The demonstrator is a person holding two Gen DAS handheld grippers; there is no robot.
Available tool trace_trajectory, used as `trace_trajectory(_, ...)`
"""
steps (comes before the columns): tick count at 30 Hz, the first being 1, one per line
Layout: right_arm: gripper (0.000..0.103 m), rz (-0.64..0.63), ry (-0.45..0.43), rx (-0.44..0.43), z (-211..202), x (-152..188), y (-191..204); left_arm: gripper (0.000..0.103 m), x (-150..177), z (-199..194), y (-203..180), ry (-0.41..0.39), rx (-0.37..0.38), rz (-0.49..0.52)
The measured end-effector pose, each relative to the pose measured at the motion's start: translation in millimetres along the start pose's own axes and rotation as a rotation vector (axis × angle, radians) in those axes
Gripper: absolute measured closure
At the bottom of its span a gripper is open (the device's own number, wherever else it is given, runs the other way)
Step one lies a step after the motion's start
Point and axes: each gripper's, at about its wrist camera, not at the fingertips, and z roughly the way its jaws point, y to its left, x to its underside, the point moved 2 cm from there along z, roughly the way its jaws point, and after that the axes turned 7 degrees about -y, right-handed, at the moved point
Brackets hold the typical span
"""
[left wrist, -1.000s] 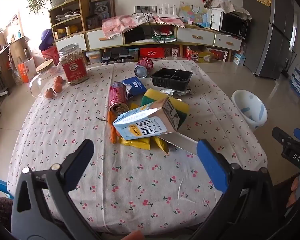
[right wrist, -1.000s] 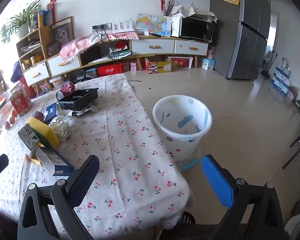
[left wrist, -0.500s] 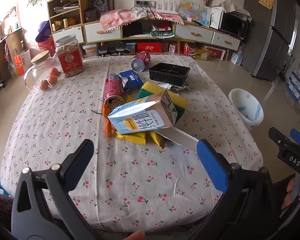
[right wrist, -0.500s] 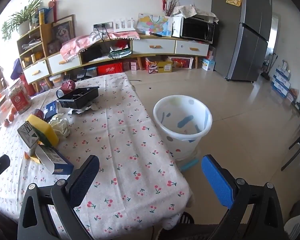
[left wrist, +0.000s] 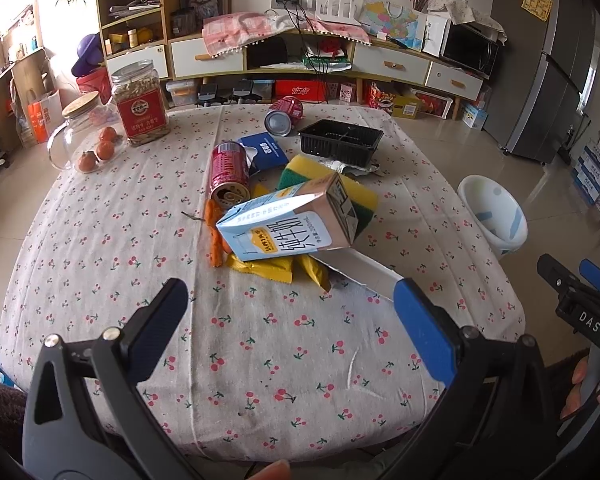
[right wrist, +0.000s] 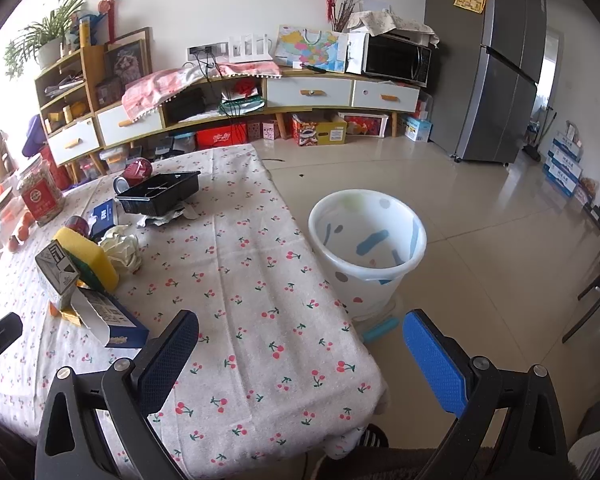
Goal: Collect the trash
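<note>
Trash lies in a heap mid-table: a milk carton on its side, a red can, a second can, a black plastic tray, yellow wrappers and a blue packet. My left gripper hovers open over the near table edge, short of the carton, holding nothing. My right gripper is open and empty above the table's right corner. A white bin stands on the floor beside the table, also seen as the bin in the left wrist view.
A yellow-green sponge, a seed jar and a glass jar with oranges share the cherry-print tablecloth. A flat white-blue box lies near the carton. Shelves and a fridge line the far wall.
The left wrist view has pulled back and risen slightly, so the heap looks a little smaller. Both grippers stay open; the right one has barely moved.
</note>
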Motion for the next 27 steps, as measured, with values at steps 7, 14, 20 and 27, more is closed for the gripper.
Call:
trace_trajectory(7,0.0,-0.003,0.0,-0.001,0.2,0.4,0.0,0.001,0.3,-0.2,-0.3,0.001,0.001,0.0)
trace_trajectory(14,0.0,-0.001,0.001,0.001,1.4,1.2,0.6,0.001,0.1,0.0,-0.2,0.001,0.001,0.0)
trace_trajectory(20,0.0,-0.002,0.0,0.0,0.9,1.4,0.4,0.001,1.3,-0.3,-0.7,0.003,0.003,-0.001)
trace_trajectory(27,0.0,-0.003,0.002,0.001,2.0,2.0,0.6,0.001,1.8,-0.4,-1.1,0.004,0.003,-0.002)
